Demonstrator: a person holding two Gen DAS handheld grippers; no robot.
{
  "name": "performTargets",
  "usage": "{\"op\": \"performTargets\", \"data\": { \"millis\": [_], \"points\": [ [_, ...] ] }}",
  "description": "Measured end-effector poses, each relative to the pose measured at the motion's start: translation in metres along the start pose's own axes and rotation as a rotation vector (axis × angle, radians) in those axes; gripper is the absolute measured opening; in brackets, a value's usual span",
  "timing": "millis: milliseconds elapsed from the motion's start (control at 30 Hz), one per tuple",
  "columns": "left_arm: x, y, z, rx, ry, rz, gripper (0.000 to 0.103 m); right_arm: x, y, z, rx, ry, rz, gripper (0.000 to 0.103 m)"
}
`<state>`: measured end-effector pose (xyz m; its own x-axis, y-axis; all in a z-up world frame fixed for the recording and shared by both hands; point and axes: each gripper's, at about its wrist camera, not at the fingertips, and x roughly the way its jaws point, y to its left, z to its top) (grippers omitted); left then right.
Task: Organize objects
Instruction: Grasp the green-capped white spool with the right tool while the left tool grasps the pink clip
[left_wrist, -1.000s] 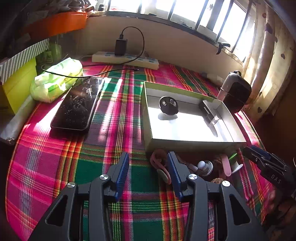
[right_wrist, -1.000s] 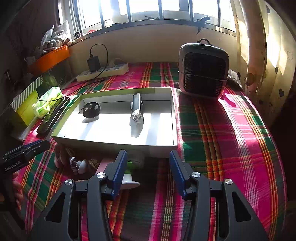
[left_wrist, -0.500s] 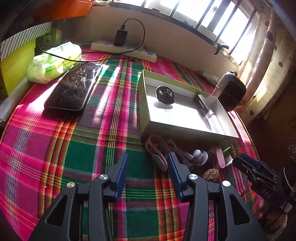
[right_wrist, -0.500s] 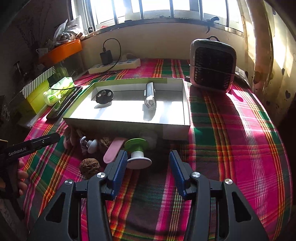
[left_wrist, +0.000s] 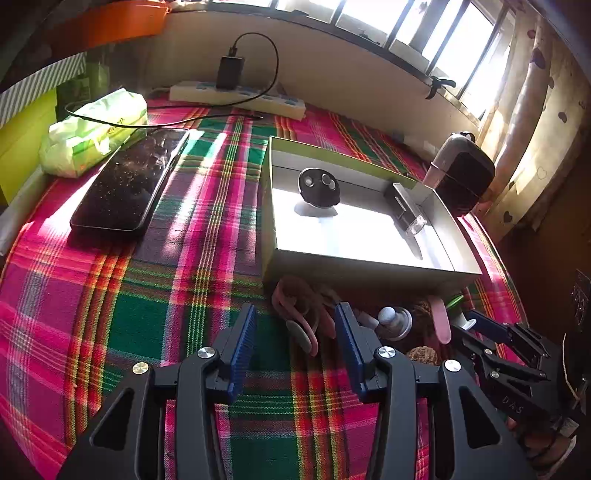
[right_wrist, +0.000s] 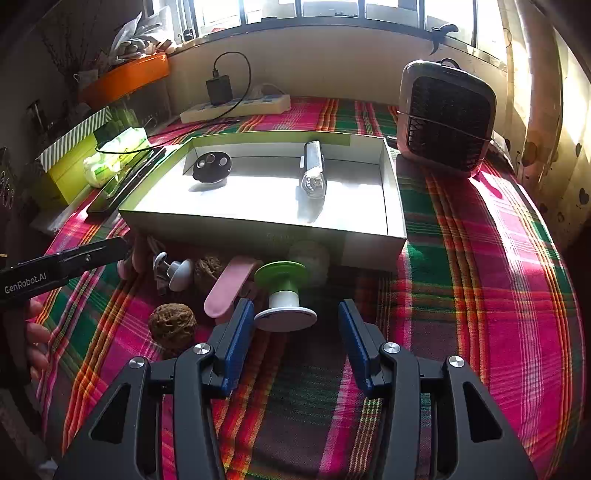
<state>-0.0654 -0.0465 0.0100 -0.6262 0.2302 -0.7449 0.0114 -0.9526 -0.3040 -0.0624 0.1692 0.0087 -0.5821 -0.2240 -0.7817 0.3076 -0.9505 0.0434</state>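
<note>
Several small items lie on the plaid cloth in front of an open grey box (right_wrist: 258, 221). My right gripper (right_wrist: 295, 321) is open, its blue pads either side of a green and white spool (right_wrist: 284, 295) without touching it. Left of the spool lie a pink flat piece (right_wrist: 229, 284), two walnuts (right_wrist: 171, 326) and a white knob (right_wrist: 177, 273). My left gripper (left_wrist: 295, 332) is open just above a pink ear-hook item (left_wrist: 299, 317), whose lower end sits between the fingertips. The box (left_wrist: 362, 258) holds a black round piece (left_wrist: 318, 186) and a silver torch (left_wrist: 406, 210).
A dark phone (left_wrist: 129, 184) and a green tissue pack (left_wrist: 96, 129) lie at the left. A power strip with a charger (left_wrist: 236, 96) runs along the back wall. A small fan (right_wrist: 447, 118) stands at the box's right rear corner. Bare cloth stretches to the right.
My right gripper has sunk and drawn closer to the spool, which now sits between its tips. The left gripper has barely shifted, with the pink item now nearer its tips.
</note>
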Motion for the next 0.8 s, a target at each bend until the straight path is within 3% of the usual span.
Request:
{"op": "performTargets", "data": {
  "millis": [700, 800],
  "points": [
    [0.010, -0.006, 0.002, 0.063, 0.032, 0.043, 0.042, 0.011, -0.001, 0.004, -0.018, 0.015, -0.042, 0.048],
    [0.008, -0.005, 0.002, 0.076, 0.038, 0.066, 0.043, 0.010, -0.001, 0.003, -0.020, 0.013, -0.044, 0.043]
  ]
}}
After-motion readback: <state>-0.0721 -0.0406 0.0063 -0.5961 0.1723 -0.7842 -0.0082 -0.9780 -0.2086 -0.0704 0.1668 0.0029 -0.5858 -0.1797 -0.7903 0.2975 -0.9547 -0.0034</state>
